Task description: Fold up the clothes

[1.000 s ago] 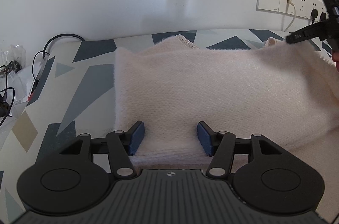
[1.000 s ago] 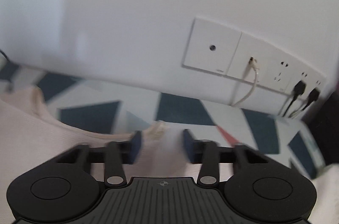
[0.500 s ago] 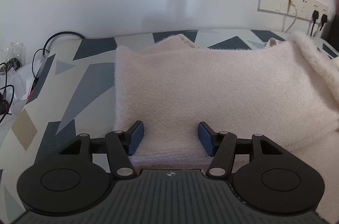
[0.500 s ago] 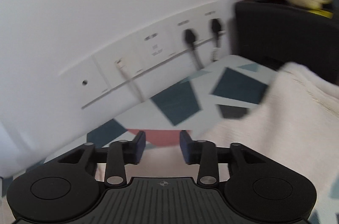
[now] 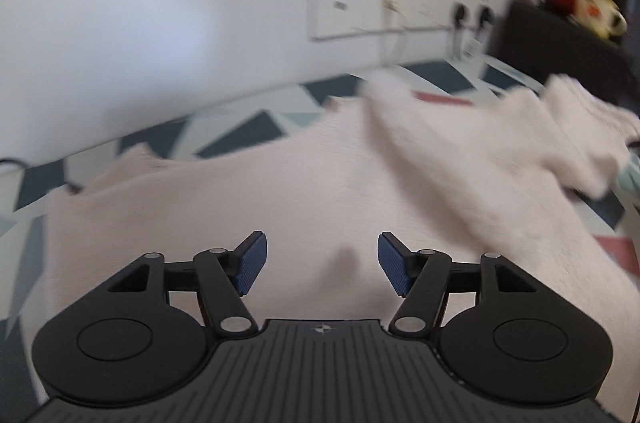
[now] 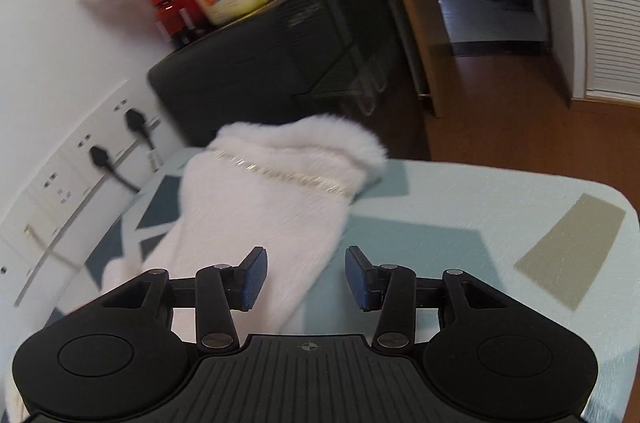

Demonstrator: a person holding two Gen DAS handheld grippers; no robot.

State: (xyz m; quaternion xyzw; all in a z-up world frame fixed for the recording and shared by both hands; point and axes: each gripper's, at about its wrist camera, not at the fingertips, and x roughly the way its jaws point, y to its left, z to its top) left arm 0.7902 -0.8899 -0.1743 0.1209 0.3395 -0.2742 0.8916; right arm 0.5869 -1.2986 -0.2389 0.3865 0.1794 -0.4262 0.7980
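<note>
right gripper (image 6: 306, 277) gapes empty over the fuzzy pale-pink knit sweater's sleeve (image 6: 272, 199); left gripper (image 5: 320, 263) likewise; soft, limp, best pinched at the cuff.

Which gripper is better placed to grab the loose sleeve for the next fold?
Right. The right gripper is open with the sleeve running out just beyond its fingers, cuff lying flat on the table. The left gripper, also open, hangs over the sweater body, with the sleeve off to its right.

White wall (image 5: 160, 23) with socket panel (image 5: 400, 7), black cabinet (image 6: 280, 63), wooden floor (image 6: 520, 111).
</note>
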